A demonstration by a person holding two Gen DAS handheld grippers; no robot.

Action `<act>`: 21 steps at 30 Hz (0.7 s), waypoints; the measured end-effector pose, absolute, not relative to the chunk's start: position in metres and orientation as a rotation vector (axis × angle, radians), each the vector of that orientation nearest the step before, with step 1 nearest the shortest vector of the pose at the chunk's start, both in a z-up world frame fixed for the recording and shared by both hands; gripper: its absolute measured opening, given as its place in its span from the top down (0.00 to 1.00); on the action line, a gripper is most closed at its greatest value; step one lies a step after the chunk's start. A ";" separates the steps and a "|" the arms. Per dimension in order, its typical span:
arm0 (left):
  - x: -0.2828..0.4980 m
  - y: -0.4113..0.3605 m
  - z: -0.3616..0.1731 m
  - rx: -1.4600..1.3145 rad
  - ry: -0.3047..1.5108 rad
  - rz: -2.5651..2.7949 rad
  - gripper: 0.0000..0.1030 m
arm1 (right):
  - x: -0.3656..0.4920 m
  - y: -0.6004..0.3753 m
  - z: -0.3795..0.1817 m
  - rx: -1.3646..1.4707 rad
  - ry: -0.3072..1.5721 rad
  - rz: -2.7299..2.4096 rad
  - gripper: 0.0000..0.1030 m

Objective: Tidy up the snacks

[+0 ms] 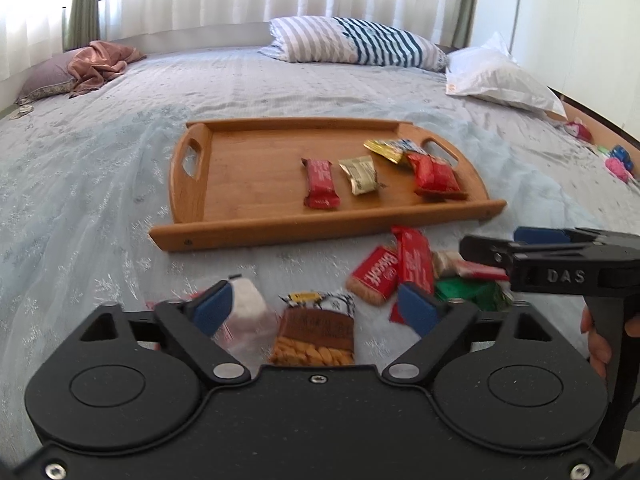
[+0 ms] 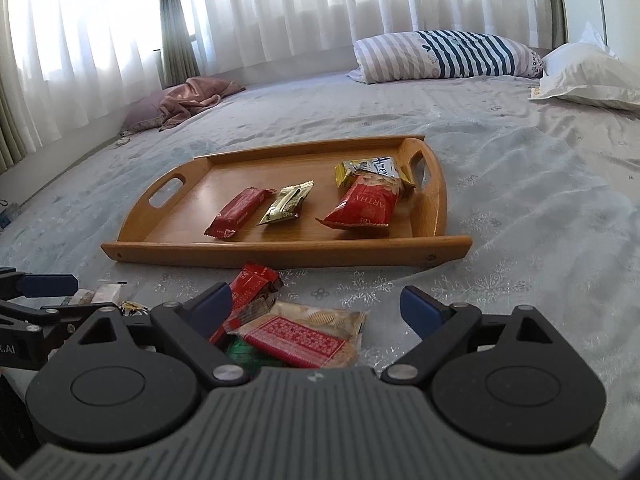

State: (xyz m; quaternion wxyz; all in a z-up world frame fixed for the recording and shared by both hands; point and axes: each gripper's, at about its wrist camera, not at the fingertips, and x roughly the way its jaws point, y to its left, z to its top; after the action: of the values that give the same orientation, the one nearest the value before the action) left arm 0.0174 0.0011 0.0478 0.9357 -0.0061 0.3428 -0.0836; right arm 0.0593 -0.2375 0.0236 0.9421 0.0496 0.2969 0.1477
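A wooden tray [image 1: 256, 232] [image 2: 280, 254] lies on the bed and holds a red bar [image 1: 321, 182] [image 2: 239, 212], a gold packet [image 1: 360, 174] [image 2: 287, 203], a red packet [image 1: 435, 176] [image 2: 364, 205] and a gold-and-blue packet [image 1: 390, 148] [image 2: 370, 168]. Loose snacks lie in front of it. My left gripper [image 1: 316, 310] is open over a brown cracker packet [image 1: 316, 336], with a white packet [image 1: 250, 304] beside its left finger. My right gripper [image 2: 316, 306] is open over a red-labelled biscuit packet [image 2: 304, 340], a red bar [image 2: 250, 284] and a green packet [image 2: 240, 354].
A red Biscoff packet [image 1: 376, 274] and a red bar [image 1: 414, 260] lie near the right gripper, seen from the side in the left wrist view [image 1: 560, 256]. Striped pillow [image 1: 356, 42], white pillow [image 1: 500, 76] and pink cloth [image 1: 102, 62] lie at the bed's far end. Small toys [image 1: 616, 162] sit at the right edge.
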 end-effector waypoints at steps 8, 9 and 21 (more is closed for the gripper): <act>0.015 -0.005 0.036 -0.004 0.744 -0.199 0.39 | 0.055 -0.233 0.016 0.131 0.642 0.309 0.16; 0.016 -0.005 0.035 0.003 0.744 -0.193 0.39 | 0.054 -0.230 0.016 0.124 0.644 0.309 0.17; 0.022 -0.006 0.023 0.020 0.761 -0.183 0.44 | 0.051 -0.224 0.018 0.114 0.654 0.277 0.22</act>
State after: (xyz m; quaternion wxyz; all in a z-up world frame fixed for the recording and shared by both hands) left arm 0.0219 -0.0061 0.0231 0.9244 0.0099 0.3708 -0.0890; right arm 0.0513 -0.2240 0.0178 0.9360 0.0559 0.3199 0.1357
